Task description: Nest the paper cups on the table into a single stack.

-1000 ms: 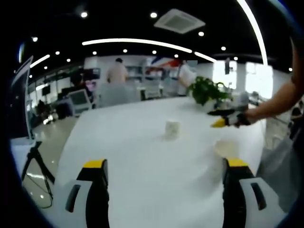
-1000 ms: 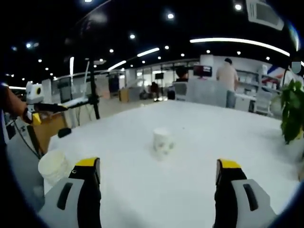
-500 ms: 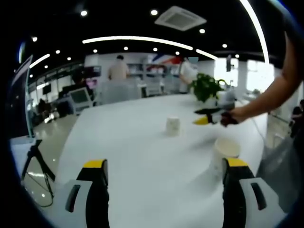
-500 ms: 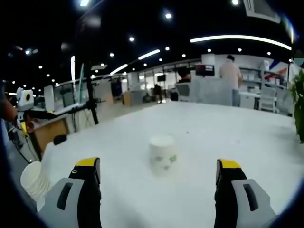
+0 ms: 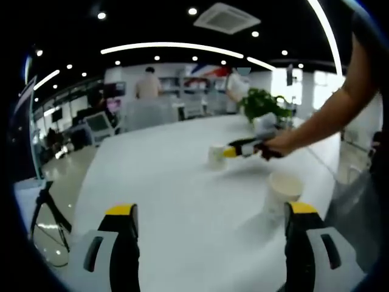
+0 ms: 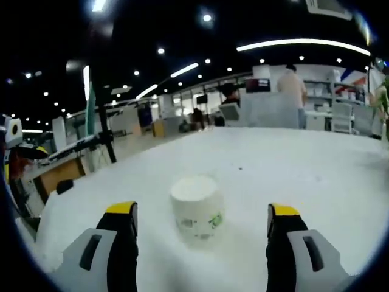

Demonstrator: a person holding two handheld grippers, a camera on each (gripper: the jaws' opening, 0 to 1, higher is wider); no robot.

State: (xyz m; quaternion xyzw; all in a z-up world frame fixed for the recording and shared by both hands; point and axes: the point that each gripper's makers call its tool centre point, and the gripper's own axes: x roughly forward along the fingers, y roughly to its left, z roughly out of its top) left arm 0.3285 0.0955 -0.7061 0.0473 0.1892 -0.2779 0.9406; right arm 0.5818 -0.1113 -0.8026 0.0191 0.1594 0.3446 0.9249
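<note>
White and wide, the glossy office table (image 5: 164, 182) runs out under ceiling spotlights. On the right gripper view, the right gripper (image 6: 202, 220) has its yellow-tipped jaws spread wide, nothing held, and a small upside-down white paper cup with a green print (image 6: 197, 208) stands on the table between and just beyond them. Over on the left gripper view, the left gripper (image 5: 211, 220) is also wide open and empty; an upright stack of white paper cups (image 5: 282, 193) stands just beside its right jaw. A green potted plant (image 5: 262, 104) sits farther back.
</note>
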